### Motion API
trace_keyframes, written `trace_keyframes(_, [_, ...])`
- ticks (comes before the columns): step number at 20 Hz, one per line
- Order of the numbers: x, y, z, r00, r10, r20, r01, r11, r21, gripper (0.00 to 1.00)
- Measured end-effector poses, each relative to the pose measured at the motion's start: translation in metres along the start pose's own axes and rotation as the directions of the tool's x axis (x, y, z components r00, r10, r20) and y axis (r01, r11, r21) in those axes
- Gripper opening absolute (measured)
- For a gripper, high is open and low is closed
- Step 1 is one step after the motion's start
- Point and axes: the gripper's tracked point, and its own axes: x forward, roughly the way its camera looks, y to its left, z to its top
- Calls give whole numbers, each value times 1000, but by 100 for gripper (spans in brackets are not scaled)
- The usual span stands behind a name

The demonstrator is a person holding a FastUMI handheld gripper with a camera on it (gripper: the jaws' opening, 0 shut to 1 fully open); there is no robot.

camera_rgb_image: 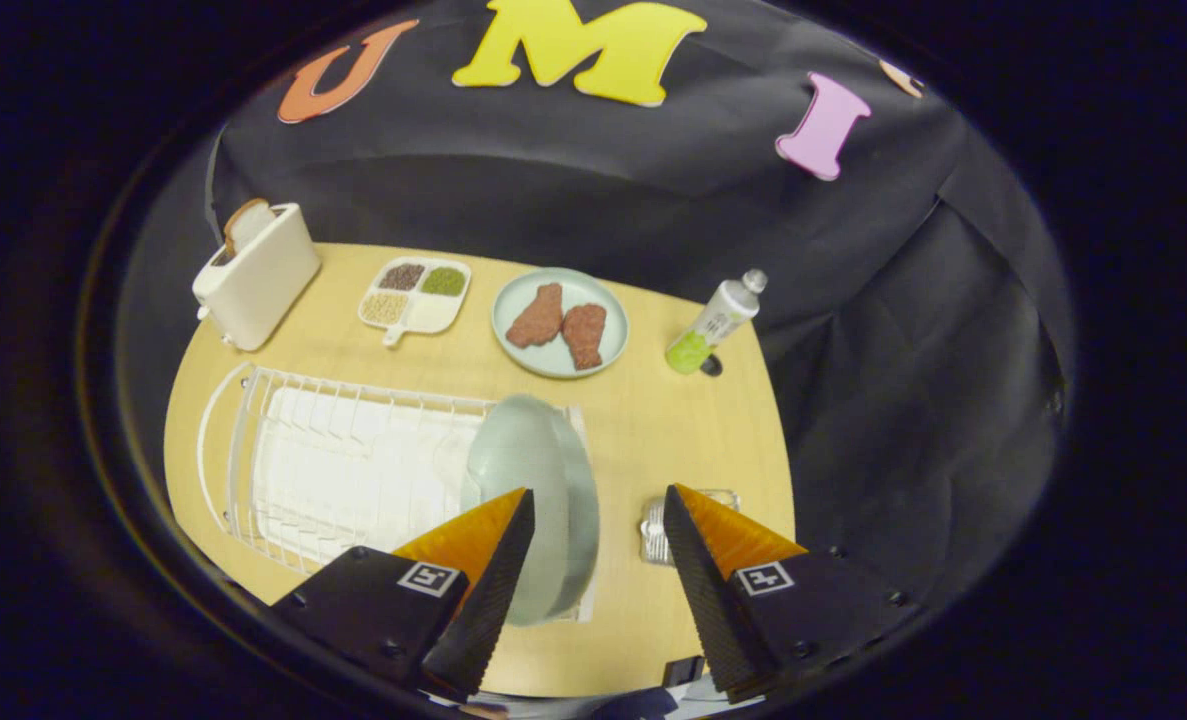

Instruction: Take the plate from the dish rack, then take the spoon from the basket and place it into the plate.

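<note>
A pale green plate (543, 480) stands on edge in the right end of the white wire dish rack (323, 460) on the wooden table. My gripper (598, 500) hovers above the table, open, with nothing between its fingers. The left finger (488, 560) overlaps the plate's lower part; I cannot tell if it touches. A small metallic basket (658, 530) sits on the table just behind the right finger (713, 570), mostly hidden by it. The spoon cannot be made out.
Beyond the rack stand a cream toaster (258, 275) with a bread slice, a divided tray (415, 295) of grains, a green plate (560, 322) with two pieces of meat, and a green-white bottle (715, 325) near the table's right edge.
</note>
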Motion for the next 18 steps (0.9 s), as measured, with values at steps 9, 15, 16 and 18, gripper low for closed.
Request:
trace_keyframes(9, [29, 20, -9, 985, 3, -174, 3, 1000, 31, 36])
trace_keyframes(15, [12, 9, -5, 990, -89, -113, 97, 993, 67, 22])
trace_keyframes(16, [6, 5, -5, 987, -120, -102, 128, 989, 79, 22])
trace_keyframes(18, [-4, -3, -3, 984, -164, -65, 169, 982, 84, 21])
